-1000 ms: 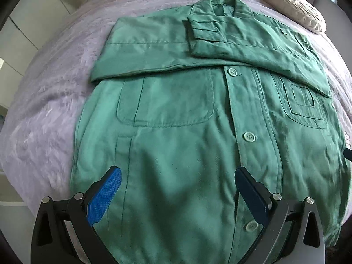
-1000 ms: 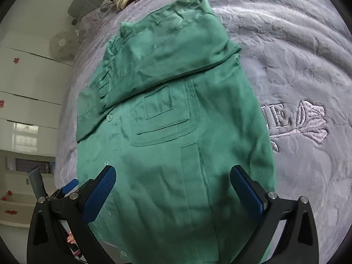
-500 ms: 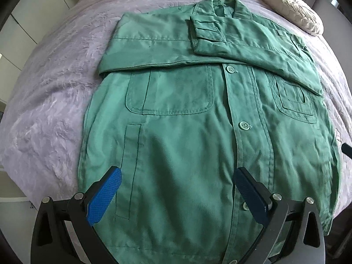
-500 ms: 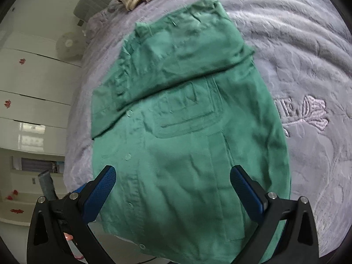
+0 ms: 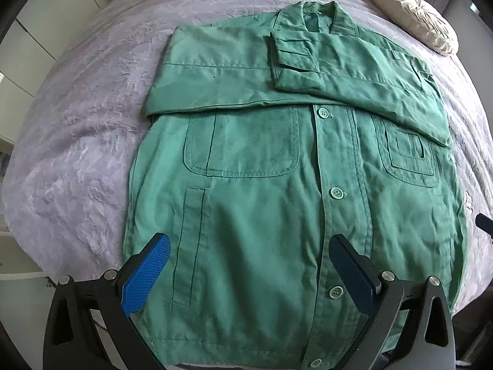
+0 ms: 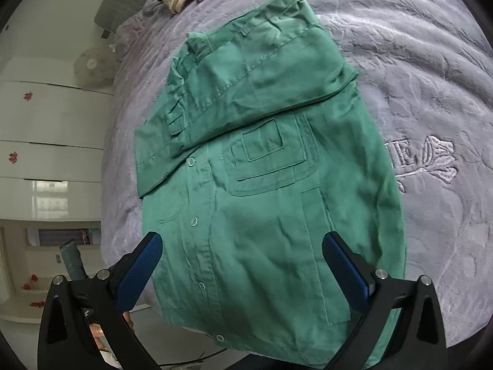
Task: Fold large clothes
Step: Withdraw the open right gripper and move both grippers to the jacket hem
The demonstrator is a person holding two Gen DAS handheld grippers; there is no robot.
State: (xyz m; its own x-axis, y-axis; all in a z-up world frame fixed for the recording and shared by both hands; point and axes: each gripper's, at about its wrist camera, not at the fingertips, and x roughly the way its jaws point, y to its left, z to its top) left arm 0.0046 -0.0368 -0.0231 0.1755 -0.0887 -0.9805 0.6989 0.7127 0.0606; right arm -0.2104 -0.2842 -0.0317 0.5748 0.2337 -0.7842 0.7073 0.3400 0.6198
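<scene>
A green button-front work jacket (image 5: 262, 203) lies face up on a lilac plush bedspread (image 5: 92, 117), its hem at the near edge of the bed, its collar (image 5: 320, 18) away from the cameras. Both sleeves are folded across the chest, one cuff (image 5: 289, 58) lying over the other sleeve. Buttons (image 5: 336, 193) run down the placket between two patch pockets (image 5: 243, 145).

The left gripper (image 5: 249, 273) hangs above the lower front of the jacket, its blue-padded tongs wide apart and gripping nothing. The right gripper (image 6: 243, 269) hangs above the hem on the other side, its tongs likewise spread wide with only cloth showing beneath them.

Only the left wrist view shows a cream pleated cushion (image 5: 416, 27) beyond the jacket's shoulder. Only the right wrist view shows embroidery on the bedspread (image 6: 431, 157) just beside the jacket: a rose with letters, of which "E" is legible and the rest runs under the cloth. It alone also shows a white wardrobe (image 6: 46, 141) with small red decorations, too small to read, and a round fan (image 6: 92, 64) beside the bed.
</scene>
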